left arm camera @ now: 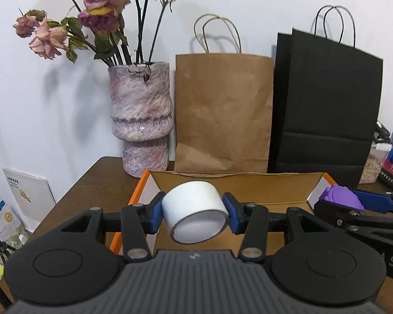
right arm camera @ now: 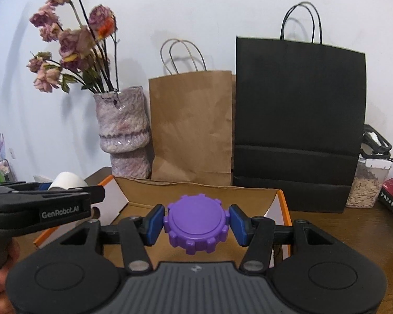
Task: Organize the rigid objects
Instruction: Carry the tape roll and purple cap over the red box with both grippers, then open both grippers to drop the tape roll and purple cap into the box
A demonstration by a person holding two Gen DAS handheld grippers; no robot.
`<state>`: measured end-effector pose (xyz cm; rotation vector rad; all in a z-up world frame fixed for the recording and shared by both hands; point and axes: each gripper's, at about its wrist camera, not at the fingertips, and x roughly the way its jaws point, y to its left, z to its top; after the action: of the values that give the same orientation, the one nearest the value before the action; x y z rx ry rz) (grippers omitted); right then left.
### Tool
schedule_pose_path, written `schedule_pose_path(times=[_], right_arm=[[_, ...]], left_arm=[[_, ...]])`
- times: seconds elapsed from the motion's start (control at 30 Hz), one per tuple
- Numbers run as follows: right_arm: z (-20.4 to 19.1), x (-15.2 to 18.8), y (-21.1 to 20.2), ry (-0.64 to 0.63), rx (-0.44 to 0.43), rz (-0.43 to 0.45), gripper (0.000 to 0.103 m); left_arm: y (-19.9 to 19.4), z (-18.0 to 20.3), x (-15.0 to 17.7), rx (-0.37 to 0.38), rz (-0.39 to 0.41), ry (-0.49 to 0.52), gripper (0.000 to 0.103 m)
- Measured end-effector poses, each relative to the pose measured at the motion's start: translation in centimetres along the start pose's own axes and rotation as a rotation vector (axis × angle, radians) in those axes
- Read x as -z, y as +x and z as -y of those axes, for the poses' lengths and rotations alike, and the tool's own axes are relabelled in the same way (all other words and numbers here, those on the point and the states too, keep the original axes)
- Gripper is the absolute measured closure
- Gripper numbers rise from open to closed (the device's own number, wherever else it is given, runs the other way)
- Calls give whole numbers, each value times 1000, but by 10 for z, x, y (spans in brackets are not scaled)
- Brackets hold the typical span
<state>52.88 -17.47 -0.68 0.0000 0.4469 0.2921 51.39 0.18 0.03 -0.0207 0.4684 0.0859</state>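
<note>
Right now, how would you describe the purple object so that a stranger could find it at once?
Find the open cardboard box with orange edges on the brown table, in front of the two paper bags. Above it, the right gripper holds a purple gear-shaped disc between its blue jaws. Its notched rim and purple colour separate it from the smooth white tape roll in the left gripper.

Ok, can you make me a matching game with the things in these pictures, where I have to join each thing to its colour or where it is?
Things:
1. roll of tape
2. gear-shaped lid
3. vase
4. tall paper bag

Matches:
a. black
b. holds dried flowers
c. white, in the left gripper
d. purple, in the right gripper

Pairs: 1-c, 2-d, 3-b, 4-a
</note>
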Motion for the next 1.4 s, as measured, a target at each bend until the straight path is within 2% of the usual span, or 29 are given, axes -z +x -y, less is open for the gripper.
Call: schedule_pose_path(times=[0.43, 0.5, 0.53, 0.57, 0.6, 0.63, 0.7, 1.0, 1.4], right_arm=[[8, 7, 32, -10, 22, -67, 50], [9, 7, 33, -5, 27, -74, 49], [10, 7, 33, -1, 31, -76, 48], [11, 7, 34, 2, 35, -80, 46], [12, 8, 33, 5, 39, -81, 37], [14, 7, 33, 8, 45, -81, 22], [15, 7, 33, 8, 56, -80, 0], [19, 7, 32, 19, 70, -86, 0], [17, 4, 19, 16, 65, -58, 0]], left_arm=[[33, -3, 8, -40, -67, 38, 53], [33, -4, 9, -45, -73, 36, 36], [32, -4, 9, -52, -71, 35, 15], [31, -5, 9, -60, -64, 36, 4], [30, -5, 9, -70, -53, 39, 2], [29, -5, 8, -76, -47, 39, 0], [28, -8, 7, -78, -51, 25, 0], [27, -16, 3, -93, -53, 4, 0], [14, -15, 2, -77, -31, 5, 0]])
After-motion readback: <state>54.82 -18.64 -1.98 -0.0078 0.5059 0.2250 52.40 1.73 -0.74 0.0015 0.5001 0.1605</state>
